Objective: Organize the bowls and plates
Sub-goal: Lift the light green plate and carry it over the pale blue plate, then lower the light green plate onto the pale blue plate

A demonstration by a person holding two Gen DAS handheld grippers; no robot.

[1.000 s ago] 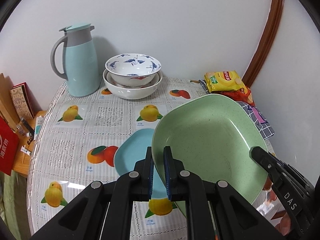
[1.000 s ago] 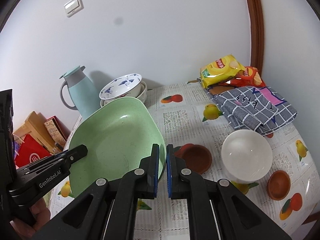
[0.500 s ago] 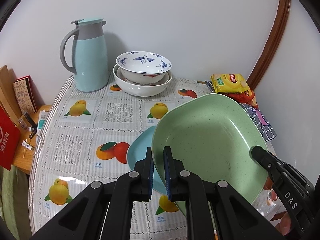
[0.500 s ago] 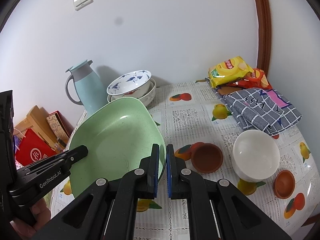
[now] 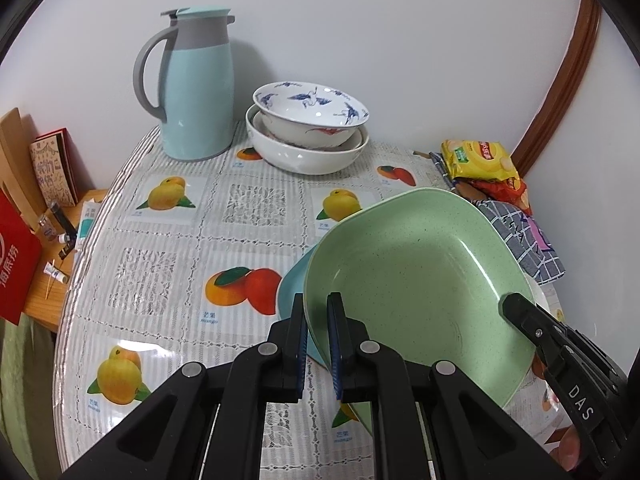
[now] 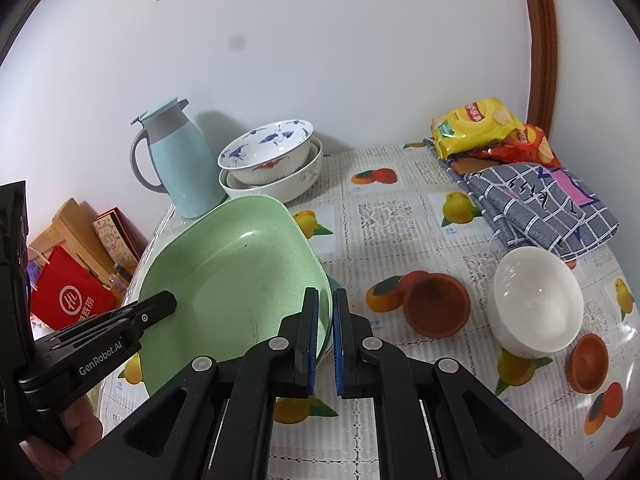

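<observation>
Together, left gripper (image 5: 317, 320) and right gripper (image 6: 325, 316), angled downward, pinch opposite rims of the green plate (image 5: 416, 272) between their fingers.

The green plate (image 5: 412, 280), squarish and speckled, is tilted at lower right, over a blue plate (image 5: 294, 284). Two stacked bowls (image 5: 308, 136) stand at upper centre.
</observation>
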